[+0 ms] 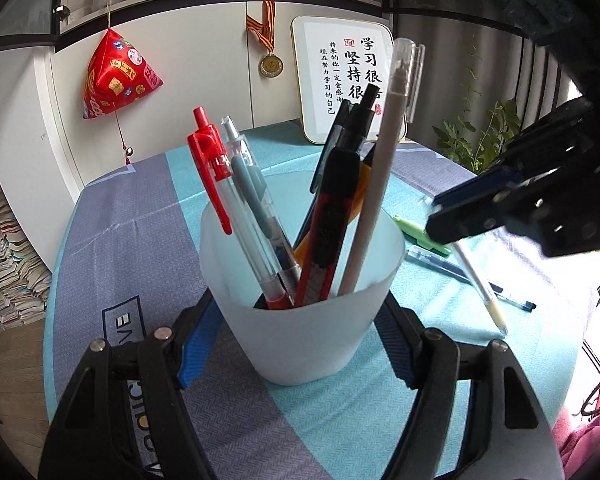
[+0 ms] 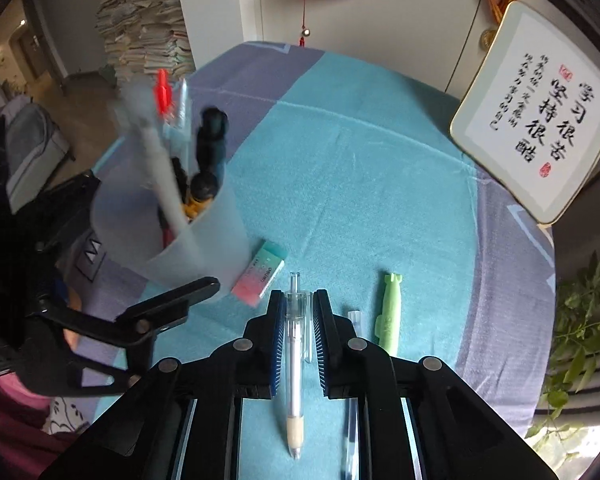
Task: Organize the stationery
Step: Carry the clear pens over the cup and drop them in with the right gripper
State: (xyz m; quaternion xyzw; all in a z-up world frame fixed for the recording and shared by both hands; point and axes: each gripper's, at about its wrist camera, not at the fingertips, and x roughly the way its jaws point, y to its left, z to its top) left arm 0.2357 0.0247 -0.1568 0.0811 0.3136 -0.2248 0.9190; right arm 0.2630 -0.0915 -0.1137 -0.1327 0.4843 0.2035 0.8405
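The left hand-held gripper [image 1: 300,344] clasps a frosted, tapered plastic cup [image 1: 300,304] bristling with pens. The right hand-held gripper [image 2: 298,320] stands narrowly parted around a slim clear pen [image 2: 295,360] — not visibly squeezing it — lying on the woven teal worktop [image 2: 360,160].

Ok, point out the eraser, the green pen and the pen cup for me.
eraser [image 2: 259,278], right wrist view, middle of its sleeve.
green pen [image 2: 389,317], right wrist view, mid-body.
pen cup [image 1: 300,332], left wrist view, front wall below the rim.
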